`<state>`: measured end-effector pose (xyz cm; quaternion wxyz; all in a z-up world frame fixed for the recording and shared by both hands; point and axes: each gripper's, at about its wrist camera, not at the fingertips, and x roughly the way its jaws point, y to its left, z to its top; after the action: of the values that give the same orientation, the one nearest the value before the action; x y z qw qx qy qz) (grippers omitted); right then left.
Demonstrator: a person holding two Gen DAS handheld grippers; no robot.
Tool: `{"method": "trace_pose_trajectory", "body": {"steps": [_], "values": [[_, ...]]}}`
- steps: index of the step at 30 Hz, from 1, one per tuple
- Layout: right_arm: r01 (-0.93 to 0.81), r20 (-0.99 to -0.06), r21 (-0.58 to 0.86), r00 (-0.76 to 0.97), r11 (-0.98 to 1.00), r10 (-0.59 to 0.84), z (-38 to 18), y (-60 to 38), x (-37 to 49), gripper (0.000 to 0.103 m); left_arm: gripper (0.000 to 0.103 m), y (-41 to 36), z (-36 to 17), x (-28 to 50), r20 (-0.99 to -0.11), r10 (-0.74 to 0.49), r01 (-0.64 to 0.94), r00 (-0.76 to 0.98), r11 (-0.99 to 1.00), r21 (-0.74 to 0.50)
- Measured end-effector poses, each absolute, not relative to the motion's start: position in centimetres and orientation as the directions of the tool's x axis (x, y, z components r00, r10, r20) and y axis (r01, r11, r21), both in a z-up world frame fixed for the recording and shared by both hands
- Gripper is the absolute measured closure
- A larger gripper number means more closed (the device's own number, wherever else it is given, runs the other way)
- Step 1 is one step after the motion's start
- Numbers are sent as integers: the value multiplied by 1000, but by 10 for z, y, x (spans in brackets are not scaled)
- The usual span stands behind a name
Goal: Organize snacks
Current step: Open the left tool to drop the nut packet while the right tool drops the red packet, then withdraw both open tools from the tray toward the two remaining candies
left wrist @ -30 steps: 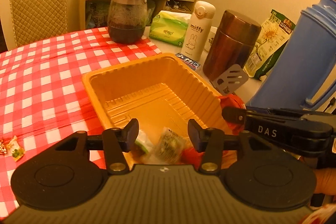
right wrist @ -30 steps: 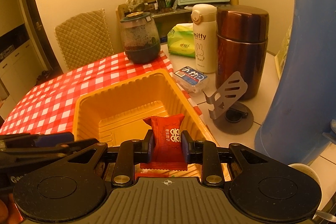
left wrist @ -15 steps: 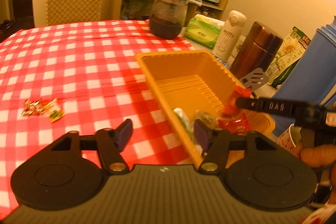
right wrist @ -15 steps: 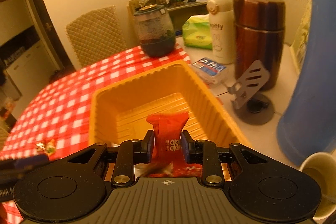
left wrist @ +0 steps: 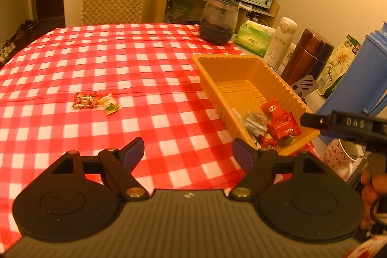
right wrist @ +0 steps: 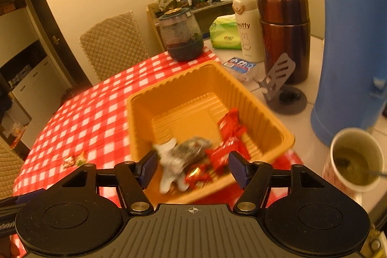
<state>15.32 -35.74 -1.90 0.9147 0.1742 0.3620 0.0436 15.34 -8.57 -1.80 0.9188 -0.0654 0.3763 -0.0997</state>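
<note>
The left gripper has its fingers spread wide with nothing between them; its jaws have just been opening, above bare checked cloth just left of the orange tray's near corner. The right gripper is likewise parted and empty, its jaws having just been opening, and its fingers hang over the tray's near end. Seen from the left wrist, the right gripper's tip reaches to the tray's right rim.

Inside the tray, gathered at its near end, lie several snacks: a red packet leaning toward the right wall, more red packets below it, and a pale wrapped snack beside a greyish one; the right wrist view blurs them. The far half of the tray is bare.

Well left of the tray, out on the red-checked surface, two small snacks lie touching side by side: a red one and a green-and-yellow one.

Right of the tray stand a brown flask, a white miffy bottle, a blue jug and a cup. Beyond its far end sits a dark glass jar.
</note>
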Motion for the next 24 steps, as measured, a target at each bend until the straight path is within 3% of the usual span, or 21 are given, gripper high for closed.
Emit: {"method": "trace_pose_trajectory", "body": {"steps": [6, 24], "values": [[15, -645, 357, 727, 934, 236, -6, -331, 117, 38, 16, -66, -3, 122, -661, -206, 106, 722, 976, -188], [-100, -637, 351, 703, 931, 316, 11, -266, 67, 35, 15, -6, 14, 63, -651, -117, 4, 750, 985, -172]]}}
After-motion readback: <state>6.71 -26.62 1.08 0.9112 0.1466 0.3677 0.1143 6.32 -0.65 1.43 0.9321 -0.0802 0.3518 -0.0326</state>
